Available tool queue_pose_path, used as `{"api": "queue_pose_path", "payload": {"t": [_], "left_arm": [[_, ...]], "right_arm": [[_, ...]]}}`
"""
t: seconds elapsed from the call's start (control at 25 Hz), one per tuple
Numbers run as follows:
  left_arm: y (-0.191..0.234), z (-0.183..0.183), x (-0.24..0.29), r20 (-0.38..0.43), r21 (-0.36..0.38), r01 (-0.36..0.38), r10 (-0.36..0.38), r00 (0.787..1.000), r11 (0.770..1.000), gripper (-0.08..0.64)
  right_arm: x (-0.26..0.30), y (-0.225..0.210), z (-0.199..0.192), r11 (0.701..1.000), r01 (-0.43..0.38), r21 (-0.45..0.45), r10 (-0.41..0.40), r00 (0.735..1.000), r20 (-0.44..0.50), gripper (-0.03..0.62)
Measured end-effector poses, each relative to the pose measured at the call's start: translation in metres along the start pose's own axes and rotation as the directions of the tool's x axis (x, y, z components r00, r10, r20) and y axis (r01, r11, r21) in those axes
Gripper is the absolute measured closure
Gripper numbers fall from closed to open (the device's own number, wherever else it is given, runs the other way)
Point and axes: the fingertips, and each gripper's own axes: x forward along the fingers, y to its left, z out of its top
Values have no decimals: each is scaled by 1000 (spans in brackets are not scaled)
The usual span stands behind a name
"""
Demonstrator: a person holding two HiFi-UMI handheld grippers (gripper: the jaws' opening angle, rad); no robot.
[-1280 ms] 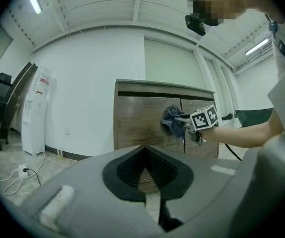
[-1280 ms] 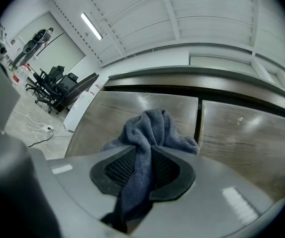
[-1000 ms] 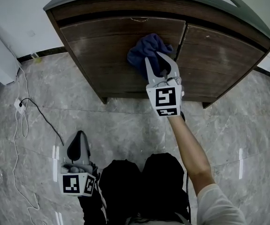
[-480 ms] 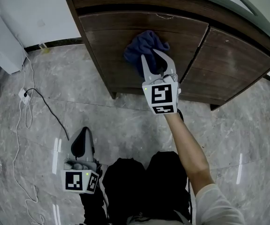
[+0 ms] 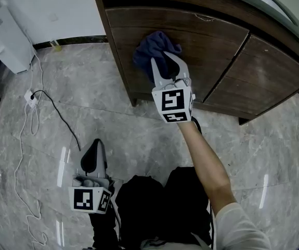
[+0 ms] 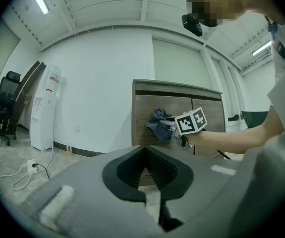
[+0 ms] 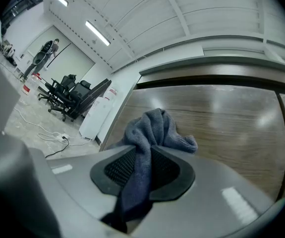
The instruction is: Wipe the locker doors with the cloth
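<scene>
— Jaws of the right gripper (image 5: pixel 166 66) were clamped on a fold of the cloth (image 5: pixel 154 50); the left gripper (image 5: pixel 91 155) was closed on nothing, down near the floor (image 5: pixel 45 129).
— Where on the locker (image 5: pixel 154 3)?
— On the left door (image 5: pixel 217 56), toward its upper left corner, the cloth bunched against the wood.
— Risk?
— Drag could have pulled the bunch free, and bare tips would have scraped.

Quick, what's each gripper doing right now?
Left gripper: shut, nothing in it.
Right gripper: shut on cloth.
</scene>
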Motion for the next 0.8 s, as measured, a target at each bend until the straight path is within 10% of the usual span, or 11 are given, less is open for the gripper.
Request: {"api": "queue_pose_path", "payload": {"t": [0.8], "left_arm": [[35,-6,-21,-15,-5,-57,57,998,998,559]], "right_arm": [[41,88,-35,982,-164,-89,155,983,-97,502]]}}
